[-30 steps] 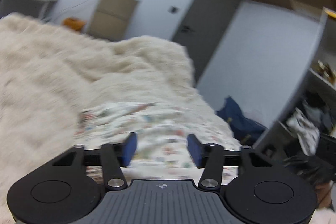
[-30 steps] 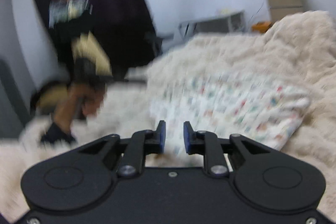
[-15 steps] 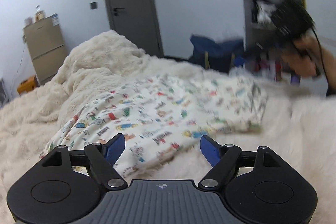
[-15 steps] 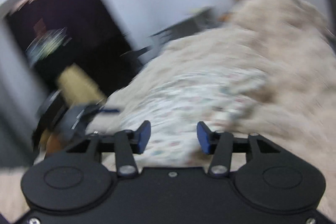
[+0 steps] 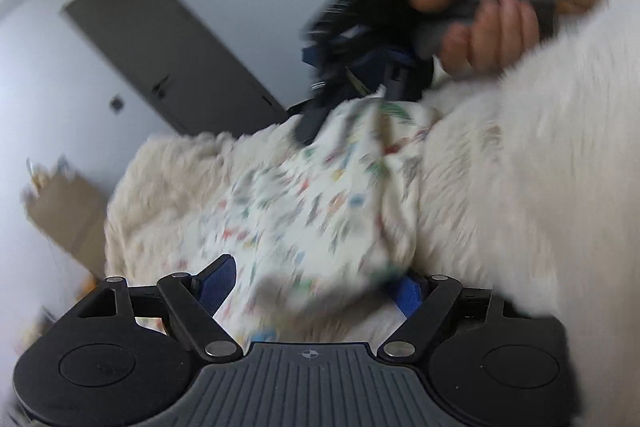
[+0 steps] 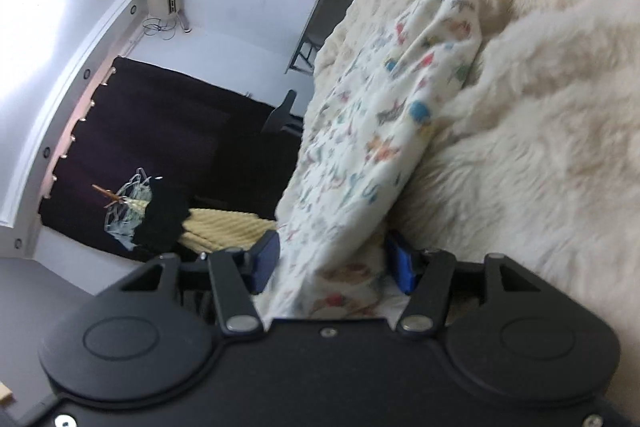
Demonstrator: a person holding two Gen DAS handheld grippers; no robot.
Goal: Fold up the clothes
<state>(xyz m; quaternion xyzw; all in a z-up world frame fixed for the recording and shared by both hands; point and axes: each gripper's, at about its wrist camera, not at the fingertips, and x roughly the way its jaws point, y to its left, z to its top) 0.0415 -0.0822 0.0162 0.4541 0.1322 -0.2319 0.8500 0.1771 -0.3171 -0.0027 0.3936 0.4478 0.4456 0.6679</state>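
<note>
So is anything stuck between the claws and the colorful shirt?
No, nothing visible. The colorful shirt already lies between the open fingers of the right claw and of the left claw, on the fluffy blanket.

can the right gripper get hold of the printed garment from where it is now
Probably yes. The right gripper has its jaws open on either side of an edge of the printed garment, which lies on the fluffy blanket, and nothing blocks them from closing on it.
</note>
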